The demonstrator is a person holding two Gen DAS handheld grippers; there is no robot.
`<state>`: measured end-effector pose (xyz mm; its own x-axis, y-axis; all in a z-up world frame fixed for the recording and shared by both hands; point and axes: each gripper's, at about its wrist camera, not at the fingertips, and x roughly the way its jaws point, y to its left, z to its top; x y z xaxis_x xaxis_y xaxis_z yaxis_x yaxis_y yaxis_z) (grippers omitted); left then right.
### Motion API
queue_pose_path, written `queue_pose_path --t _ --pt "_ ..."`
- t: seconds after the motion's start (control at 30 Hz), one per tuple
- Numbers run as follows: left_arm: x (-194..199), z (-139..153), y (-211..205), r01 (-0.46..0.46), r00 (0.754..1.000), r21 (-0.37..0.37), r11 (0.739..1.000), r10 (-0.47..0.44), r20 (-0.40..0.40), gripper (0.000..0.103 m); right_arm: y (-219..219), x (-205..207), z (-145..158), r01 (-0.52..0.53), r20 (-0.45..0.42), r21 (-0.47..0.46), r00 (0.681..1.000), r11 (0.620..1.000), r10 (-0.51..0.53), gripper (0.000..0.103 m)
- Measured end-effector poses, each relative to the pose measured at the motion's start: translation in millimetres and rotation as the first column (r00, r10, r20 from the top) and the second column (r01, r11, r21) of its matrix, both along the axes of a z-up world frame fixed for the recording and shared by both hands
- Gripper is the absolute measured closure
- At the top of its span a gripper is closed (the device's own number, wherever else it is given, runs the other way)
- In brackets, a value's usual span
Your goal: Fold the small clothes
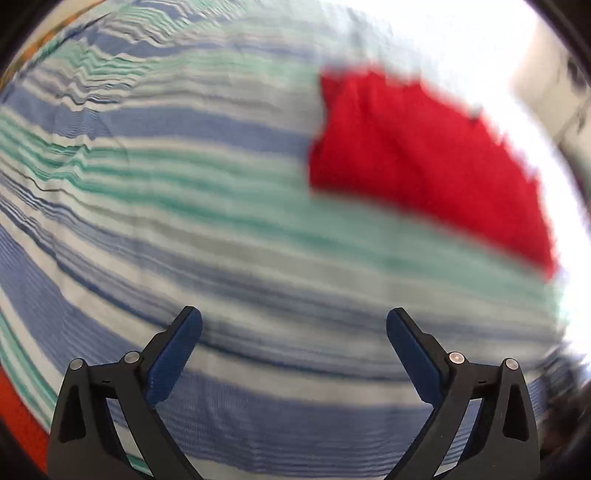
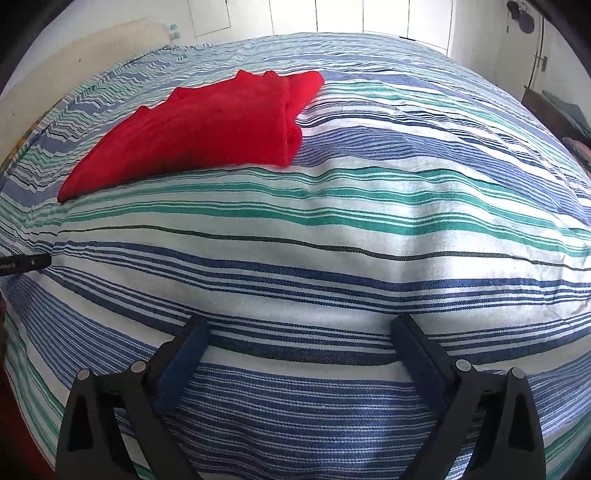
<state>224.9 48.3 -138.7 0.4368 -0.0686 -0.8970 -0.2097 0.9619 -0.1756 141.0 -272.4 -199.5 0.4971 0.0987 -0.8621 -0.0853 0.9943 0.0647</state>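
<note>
A red garment lies folded on a bed with a blue, green and white striped cover. In the right wrist view it is at the far left; in the blurred left wrist view the red garment is at the upper right. My left gripper is open and empty above the striped cover, short of the garment. My right gripper is open and empty above the cover, well short of the garment. A dark tip of the left tool shows at the left edge of the right wrist view.
A wall and white closet doors stand behind the bed. Dark furniture with cloth on it is at the far right. A pale headboard or wall panel runs along the bed's left side.
</note>
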Motion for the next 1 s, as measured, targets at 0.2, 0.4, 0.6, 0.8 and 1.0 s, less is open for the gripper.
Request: queue_pose_path --t 0.2,0.4,0.6,0.8,1.0 --pt "73 32 13 0.061 0.997 -0.157 0.986 -0.053 0.060 0.007 1 2 -3 -0.009 0.007 0.000 1.000 1.000 0.009 0.001" --pt "157 -20 -5 0.086 0.989 -0.090 0.992 -0.096 -0.110 0.034 2 2 -3 -0.010 0.008 0.000 1.000 1.000 0.010 0.001" --pt "178 -34 -21 0.108 0.979 -0.159 0.981 -0.133 -0.157 0.095 2 2 -3 -0.011 0.009 0.001 1.000 1.000 0.011 0.000" --pt "176 11 -25 0.057 0.991 -0.222 0.973 -0.081 -0.104 0.098 2 0 -2 -0.013 0.015 0.006 1.000 1.000 0.013 0.000" --pt "175 90 -112 0.249 0.968 -0.186 0.950 -0.247 0.034 0.098 2 -3 -1 -0.014 0.021 0.016 1.000 1.000 0.014 0.000"
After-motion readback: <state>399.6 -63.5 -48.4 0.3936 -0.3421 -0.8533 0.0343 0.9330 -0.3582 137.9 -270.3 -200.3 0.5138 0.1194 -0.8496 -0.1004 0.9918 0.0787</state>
